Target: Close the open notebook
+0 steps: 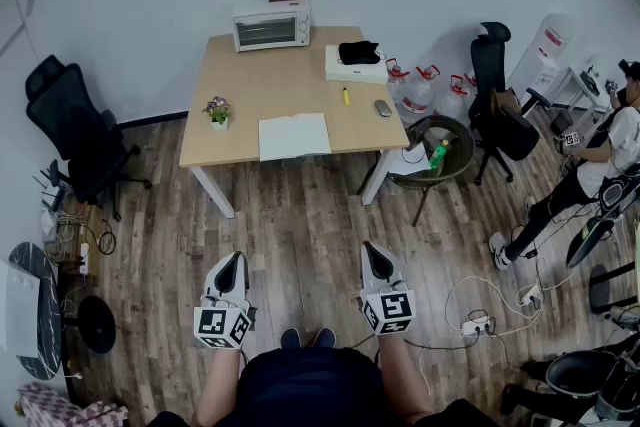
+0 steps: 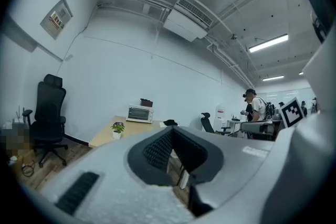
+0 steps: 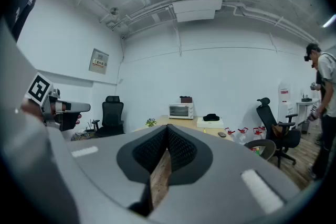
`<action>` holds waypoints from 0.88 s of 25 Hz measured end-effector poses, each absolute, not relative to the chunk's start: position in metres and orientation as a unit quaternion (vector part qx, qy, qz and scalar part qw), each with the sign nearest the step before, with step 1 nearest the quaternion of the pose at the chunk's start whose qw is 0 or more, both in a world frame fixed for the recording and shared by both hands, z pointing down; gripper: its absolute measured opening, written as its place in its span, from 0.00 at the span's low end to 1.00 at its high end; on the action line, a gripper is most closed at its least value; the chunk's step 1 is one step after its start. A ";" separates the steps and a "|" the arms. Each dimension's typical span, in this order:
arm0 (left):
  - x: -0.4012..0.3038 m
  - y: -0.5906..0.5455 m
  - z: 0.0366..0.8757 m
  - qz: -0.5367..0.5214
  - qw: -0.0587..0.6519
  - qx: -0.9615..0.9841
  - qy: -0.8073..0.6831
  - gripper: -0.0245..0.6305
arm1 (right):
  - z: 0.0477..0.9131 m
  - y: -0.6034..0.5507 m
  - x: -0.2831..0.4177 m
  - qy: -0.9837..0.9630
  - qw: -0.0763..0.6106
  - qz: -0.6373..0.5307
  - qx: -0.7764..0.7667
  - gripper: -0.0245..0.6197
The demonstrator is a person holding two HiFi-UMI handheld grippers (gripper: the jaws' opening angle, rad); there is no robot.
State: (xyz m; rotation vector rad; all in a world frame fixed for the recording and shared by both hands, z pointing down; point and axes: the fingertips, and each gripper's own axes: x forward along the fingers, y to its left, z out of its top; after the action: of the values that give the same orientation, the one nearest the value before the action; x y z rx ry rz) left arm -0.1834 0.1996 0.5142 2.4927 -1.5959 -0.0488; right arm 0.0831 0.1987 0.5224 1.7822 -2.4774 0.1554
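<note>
The open notebook [image 1: 294, 136] lies flat on the counter [image 1: 270, 80], near the front edge, with its white pages facing up. Nothing touches it.

A little plant [image 1: 218, 111] in a pot stands just to the left of the notebook. A yellow pen [image 1: 346, 96] lies behind it, a bit to the right. A toaster oven [image 1: 271, 27] sits at the back of the counter by the wall. A white box [image 1: 357, 70] sits at the back right, with a black thing [image 1: 359, 52] on top.

The person stands on the wood floor [image 1: 300, 235], well away from the counter, and holds both grippers low in front. The left gripper [image 1: 236, 260] has its jaws together and holds nothing. The right gripper [image 1: 372, 250] also has its jaws together at the tips, with only a thin slit between them, and holds nothing. Both point toward the counter.

A black chair [image 1: 75, 130] stands off to the left of the counter.
</note>
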 end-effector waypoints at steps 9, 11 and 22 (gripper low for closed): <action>-0.183 0.189 0.519 -0.017 0.092 0.835 -0.543 0.04 | 0.528 0.187 0.085 -0.814 0.042 0.052 0.577 0.05; -0.183 0.189 0.519 -0.020 0.092 0.834 -0.544 0.04 | 0.526 0.187 0.086 -0.815 0.037 0.044 0.577 0.05; -0.170 0.194 0.523 -0.014 0.080 0.830 -0.552 0.04 | 0.520 0.189 0.104 -0.807 0.030 0.029 0.589 0.05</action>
State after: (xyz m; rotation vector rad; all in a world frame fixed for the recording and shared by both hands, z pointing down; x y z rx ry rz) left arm -0.1696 0.1936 0.5230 2.4825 -1.6498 -0.0412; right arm 0.1037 0.1895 0.5205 1.8166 -2.4880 0.0889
